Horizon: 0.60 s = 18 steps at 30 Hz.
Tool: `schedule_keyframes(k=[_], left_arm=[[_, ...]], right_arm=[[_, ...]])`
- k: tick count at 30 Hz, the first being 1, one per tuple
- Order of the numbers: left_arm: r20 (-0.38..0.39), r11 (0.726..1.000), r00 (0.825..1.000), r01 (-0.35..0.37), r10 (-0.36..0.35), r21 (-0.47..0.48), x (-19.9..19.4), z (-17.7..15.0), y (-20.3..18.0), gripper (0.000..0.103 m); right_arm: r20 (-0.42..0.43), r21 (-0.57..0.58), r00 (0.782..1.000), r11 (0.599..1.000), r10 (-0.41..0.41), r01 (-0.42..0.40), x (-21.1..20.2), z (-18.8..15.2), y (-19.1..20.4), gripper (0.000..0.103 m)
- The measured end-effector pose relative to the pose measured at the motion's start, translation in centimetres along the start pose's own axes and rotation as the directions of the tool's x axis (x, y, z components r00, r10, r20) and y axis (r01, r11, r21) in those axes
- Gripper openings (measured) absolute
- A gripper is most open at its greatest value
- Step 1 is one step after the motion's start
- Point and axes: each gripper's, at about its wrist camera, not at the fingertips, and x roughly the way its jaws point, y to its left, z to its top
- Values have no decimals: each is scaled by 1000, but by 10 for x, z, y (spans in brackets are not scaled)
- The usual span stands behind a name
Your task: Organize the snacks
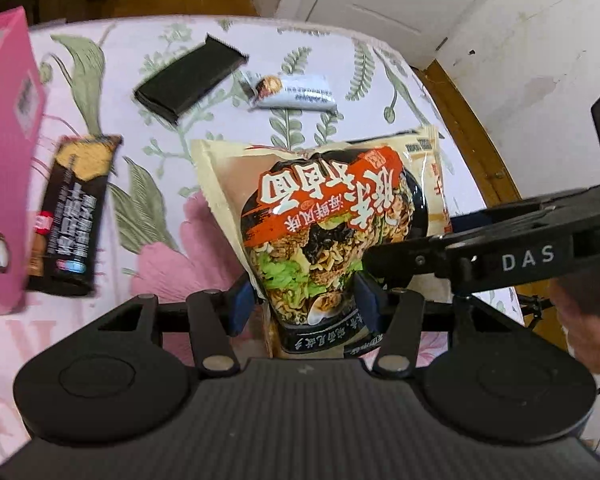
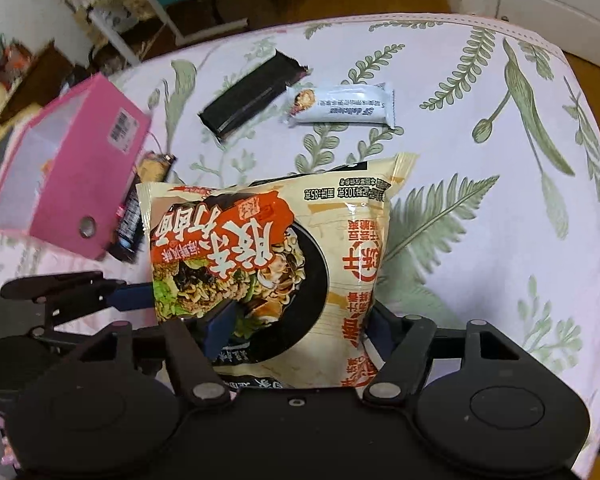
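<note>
Both grippers are shut on one instant noodle packet (image 1: 332, 232), cream with a black bowl picture, held above the floral cloth. My left gripper (image 1: 304, 300) clamps its near end between blue pads. My right gripper (image 2: 300, 328) clamps the same packet (image 2: 268, 264) at its near edge; it enters the left wrist view from the right (image 1: 400, 256). The left gripper shows at the left of the right wrist view (image 2: 100, 296). A pink box (image 2: 64, 168) stands open at the left. It also shows in the left wrist view (image 1: 4, 160).
On the cloth lie a black flat packet (image 1: 188, 80), a white snack bar (image 1: 296, 92) and a dark snack bar (image 1: 72, 216) beside the pink box. The table's wooden edge (image 1: 472, 140) and a white door lie to the right. Clutter stands on the floor beyond.
</note>
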Motion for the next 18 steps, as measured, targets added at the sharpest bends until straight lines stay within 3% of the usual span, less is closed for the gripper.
schedule_keyframes(k=[8,13,18], left_arm=[[14,999,999,-31,30,28,-31,-3,0,51],[29,1000,999,-21,21,3,-50,-11,1,53],[59,999,998,-24,27,-45,-81,-26,17,54]], right_arm=[[29,86,998,995,53,-56,-13,-17,17,76],[80,126,996,990,46,-56,-33,-29,30,76],[103,115,989,986,110,-122,-46,-34,51,76]])
